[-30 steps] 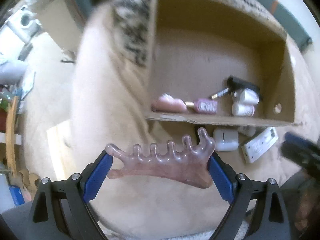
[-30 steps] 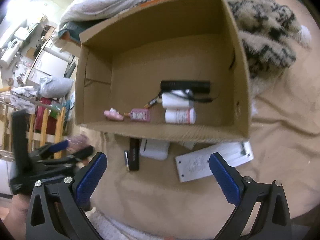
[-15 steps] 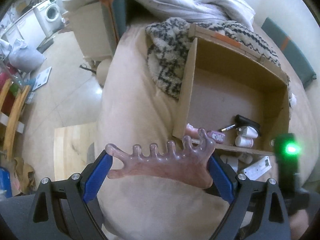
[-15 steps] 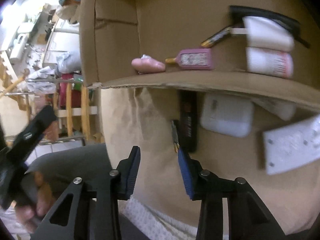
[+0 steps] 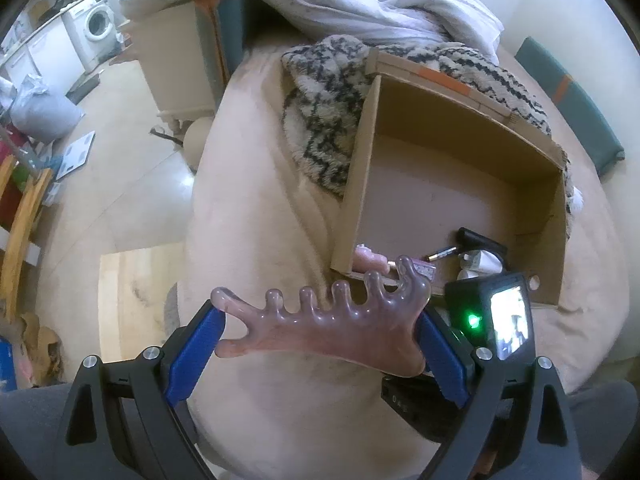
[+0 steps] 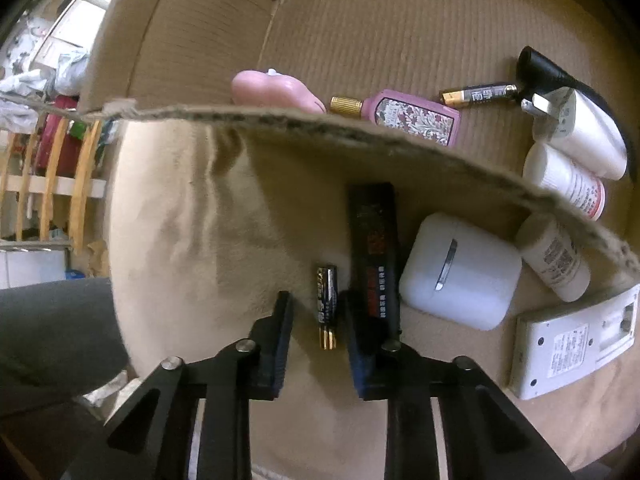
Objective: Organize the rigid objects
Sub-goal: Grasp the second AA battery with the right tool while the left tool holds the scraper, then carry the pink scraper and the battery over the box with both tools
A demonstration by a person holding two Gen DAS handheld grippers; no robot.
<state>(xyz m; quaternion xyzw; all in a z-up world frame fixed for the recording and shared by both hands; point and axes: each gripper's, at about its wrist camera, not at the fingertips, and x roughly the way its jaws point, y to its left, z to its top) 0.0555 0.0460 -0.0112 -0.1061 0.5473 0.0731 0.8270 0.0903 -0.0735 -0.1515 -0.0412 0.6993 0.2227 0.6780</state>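
Underneath everything, a beige, soft-covered cushioned surface (image 5: 256, 216). On it, an open brown cardboard box (image 5: 460, 152) backed by a black-and-cream patterned woolly blanket (image 5: 320, 80). Inside the box (image 6: 400, 32), near its front wall: a pink rounded soap-like lump (image 6: 276, 90), a pink flat patterned perfume bottle with gold cap (image 6: 408, 116), a gold-and-black battery (image 6: 478, 94), white plastic bottles (image 6: 568, 176).

Outside the front wall, on the beige cover: a white rectangular charger-like device (image 6: 572, 344), a white rounded earbud case (image 6: 460, 270), a long black rectangular box with red print (image 6: 374, 252), a small pair of black-and-gold batteries (image 6: 327, 304).

Left gripper (image 5: 320, 326) spread wide, clamped on a translucent pink comb-shaped scraper (image 5: 324, 326) with knobbed teeth, held in front of the box's near corner.

Right gripper (image 6: 316, 320) pointing down, narrowed and still closing around the battery pair, with a visible gap on the left side; right finger (image 6: 360, 344) overlapping the black box.
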